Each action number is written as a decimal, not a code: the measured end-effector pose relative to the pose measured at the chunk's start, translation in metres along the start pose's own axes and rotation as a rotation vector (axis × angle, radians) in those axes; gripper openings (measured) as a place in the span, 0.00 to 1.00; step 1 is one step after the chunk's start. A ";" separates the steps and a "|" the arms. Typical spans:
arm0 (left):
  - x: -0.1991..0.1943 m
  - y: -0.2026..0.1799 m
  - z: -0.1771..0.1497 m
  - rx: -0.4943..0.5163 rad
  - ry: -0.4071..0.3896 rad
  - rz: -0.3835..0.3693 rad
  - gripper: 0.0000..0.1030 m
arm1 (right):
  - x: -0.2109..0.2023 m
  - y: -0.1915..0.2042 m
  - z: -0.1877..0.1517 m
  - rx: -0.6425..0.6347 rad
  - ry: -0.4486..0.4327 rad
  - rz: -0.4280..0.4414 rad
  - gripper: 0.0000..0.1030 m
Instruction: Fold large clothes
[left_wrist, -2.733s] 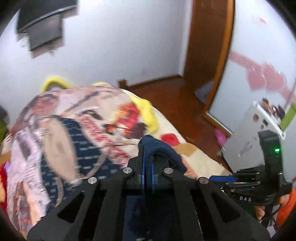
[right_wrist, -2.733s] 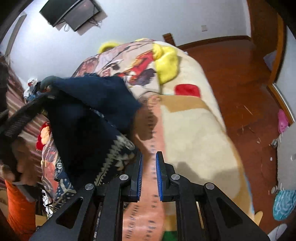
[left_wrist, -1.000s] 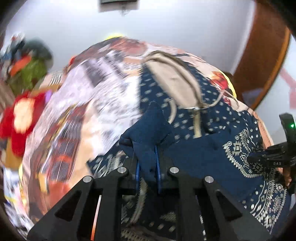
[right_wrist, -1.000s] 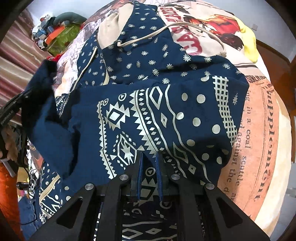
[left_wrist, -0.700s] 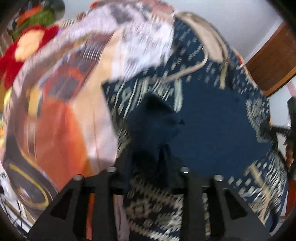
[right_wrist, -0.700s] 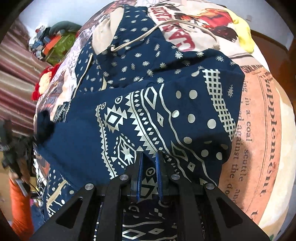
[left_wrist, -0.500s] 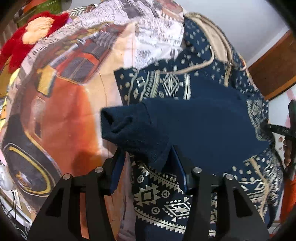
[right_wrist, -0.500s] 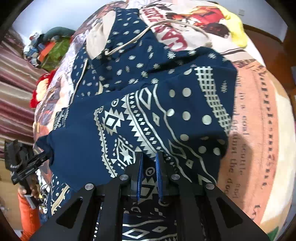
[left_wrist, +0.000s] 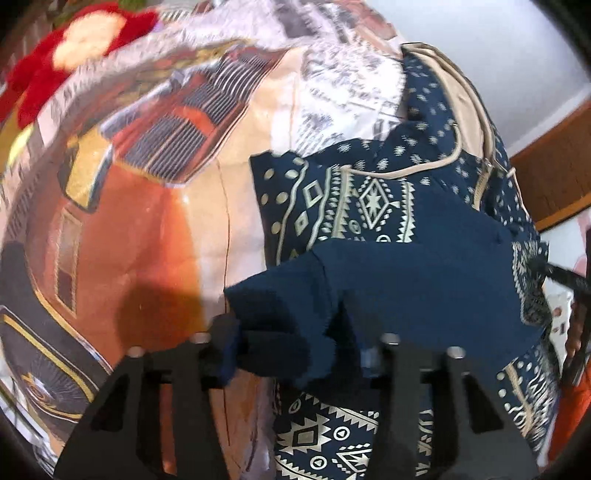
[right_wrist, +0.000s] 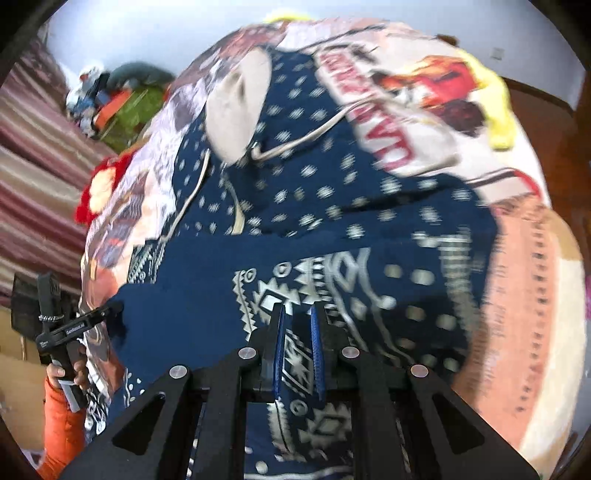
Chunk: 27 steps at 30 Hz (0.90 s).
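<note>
hoodie (right_wrist: 332, 206) of dark navy cloth lies spread on the bed cover (right_wrist: 524, 332), which is printed with cars, newspaper text and big red letters. its long axis runs away from both cameras: the hood (right_wrist: 236, 110), with its beige lining showing, points to the far end of the bed, and the hem part is near the grippers. a beige drawstring (right_wrist: 306, 140) curls over the chest. the upper part carries small pale star-like dots, the lower part has bands of cream geometric pattern, with diamonds, zigzags and round dots. the bottom part is folded up over the body, so a plain navy inner side (left_wrist: 424, 280) shows across the middle, and the fold line runs across the garment, from one gripper to the other.

left gripper (left_wrist: 295, 354) is at the left corner of this folded part. its jaws stand partly apart and have just been closing, with a thick bunch of the plain navy cloth between them; if the pads really press it i cannot tell, because the cloth covers them.

right gripper (right_wrist: 297, 354) has its blue pads (right_wrist: 277, 354) close together, with the patterned cloth between them, pinched.

in the right wrist view a hand (right_wrist: 70, 373) with an orange sleeve (right_wrist: 61, 424) holds the left gripper at the bed edge. a red plush toy (left_wrist: 74, 40) lies beside the cover.
</note>
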<state>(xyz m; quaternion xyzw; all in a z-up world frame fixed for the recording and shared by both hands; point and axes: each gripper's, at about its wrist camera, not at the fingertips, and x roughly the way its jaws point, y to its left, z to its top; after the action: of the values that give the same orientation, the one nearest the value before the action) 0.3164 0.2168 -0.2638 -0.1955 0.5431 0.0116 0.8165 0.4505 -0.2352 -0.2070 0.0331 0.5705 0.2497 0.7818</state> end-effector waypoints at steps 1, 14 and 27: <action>-0.004 -0.004 -0.001 0.025 -0.018 0.006 0.23 | 0.006 0.002 0.002 -0.009 0.003 -0.016 0.10; -0.055 -0.030 0.014 0.103 -0.243 0.025 0.12 | 0.014 -0.020 0.019 -0.039 -0.162 -0.414 0.09; -0.002 0.002 -0.026 0.103 -0.042 0.207 0.43 | -0.017 -0.015 -0.022 -0.055 -0.012 -0.113 0.10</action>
<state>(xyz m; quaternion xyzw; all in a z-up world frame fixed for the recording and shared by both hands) 0.2921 0.2101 -0.2716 -0.0960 0.5429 0.0723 0.8311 0.4320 -0.2609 -0.2052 -0.0189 0.5596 0.2205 0.7986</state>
